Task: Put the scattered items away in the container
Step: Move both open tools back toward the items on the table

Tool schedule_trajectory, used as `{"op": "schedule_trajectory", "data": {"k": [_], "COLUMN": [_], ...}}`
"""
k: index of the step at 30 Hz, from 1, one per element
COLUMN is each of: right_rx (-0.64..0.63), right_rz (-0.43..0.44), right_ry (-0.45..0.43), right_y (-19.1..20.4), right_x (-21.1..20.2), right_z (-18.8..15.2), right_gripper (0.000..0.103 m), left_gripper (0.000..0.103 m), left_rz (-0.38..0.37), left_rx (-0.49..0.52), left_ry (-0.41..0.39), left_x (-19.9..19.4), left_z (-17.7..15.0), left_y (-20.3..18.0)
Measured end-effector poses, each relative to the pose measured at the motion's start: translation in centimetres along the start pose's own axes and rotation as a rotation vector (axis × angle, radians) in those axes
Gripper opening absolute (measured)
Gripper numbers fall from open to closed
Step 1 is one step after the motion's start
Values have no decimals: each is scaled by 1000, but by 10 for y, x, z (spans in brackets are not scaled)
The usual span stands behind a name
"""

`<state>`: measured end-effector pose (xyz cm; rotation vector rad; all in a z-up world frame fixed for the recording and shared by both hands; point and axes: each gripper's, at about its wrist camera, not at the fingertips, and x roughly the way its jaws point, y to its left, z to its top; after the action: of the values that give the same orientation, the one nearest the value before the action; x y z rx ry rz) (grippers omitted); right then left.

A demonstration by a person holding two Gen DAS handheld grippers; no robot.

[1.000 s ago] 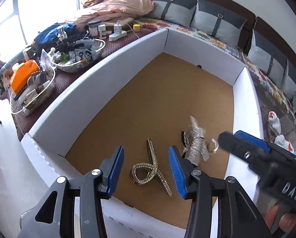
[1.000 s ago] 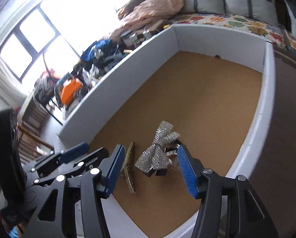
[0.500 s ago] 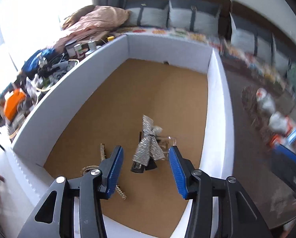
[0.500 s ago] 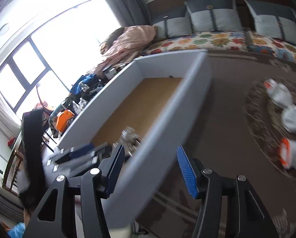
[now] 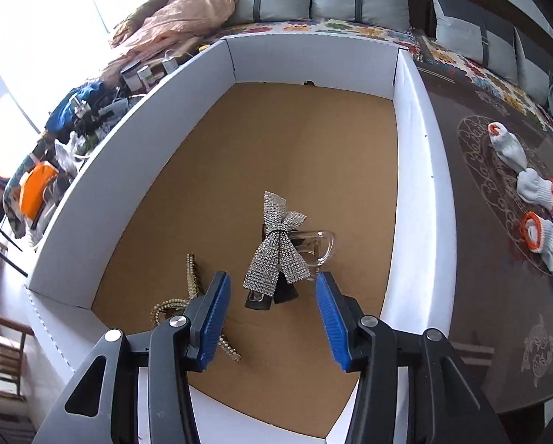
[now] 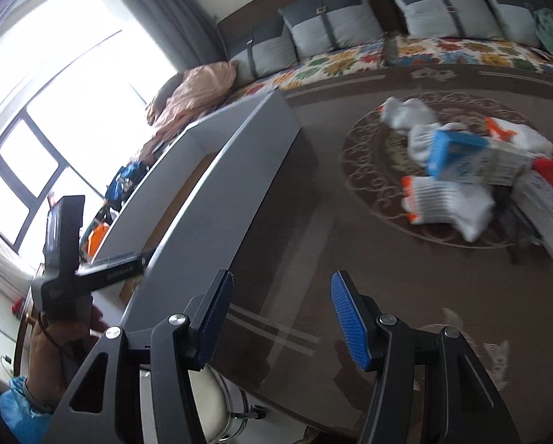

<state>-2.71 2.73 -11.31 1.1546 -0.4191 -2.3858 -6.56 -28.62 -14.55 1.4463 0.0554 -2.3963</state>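
Left gripper (image 5: 272, 318): jaws apart, empty, above silver bow (image 5: 276, 259) in box (image 5: 409, 185). Right gripper (image 6: 282, 318): jaws wide, empty, over table (image 6: 332, 259).

- white cardboard box (image 5: 411, 170) with a brown floor, open top
- sparkly silver bow clip (image 5: 276, 255) lying inside, just beside a gold rhinestone hair piece (image 5: 191, 288)
- white gloves (image 6: 446, 207) with orange cuffs and a blue-white carton (image 6: 472, 161) piled on the dark table, outside the box
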Motion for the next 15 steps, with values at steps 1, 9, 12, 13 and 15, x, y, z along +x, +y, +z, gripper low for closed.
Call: {"op": "schedule_trajectory", "data": {"k": [1, 9, 12, 13, 15], "right_rx": [4, 98, 187, 211, 251], "right_rz": [-2, -89, -150, -163, -195], "right_ry": [-11, -65, -54, -55, -59], "right_y": [-5, -77, -119, -129, -148], "right_x": [-5, -43, -54, -57, -66], "right_z": [0, -32, -49, -52, -56], "right_gripper": [57, 57, 57, 57, 57], "left_gripper": [48, 66, 87, 87, 87], "left_rz": [11, -69, -227, -272, -325], "left_rx": [-7, -38, 22, 46, 106], "left_ry": [-1, -196, -185, -176, -141], "left_x": [-2, -83, -96, -97, -92], "left_z": [-2, -16, -30, -36, -46], "left_y": [0, -39, -91, -109, -147]}}
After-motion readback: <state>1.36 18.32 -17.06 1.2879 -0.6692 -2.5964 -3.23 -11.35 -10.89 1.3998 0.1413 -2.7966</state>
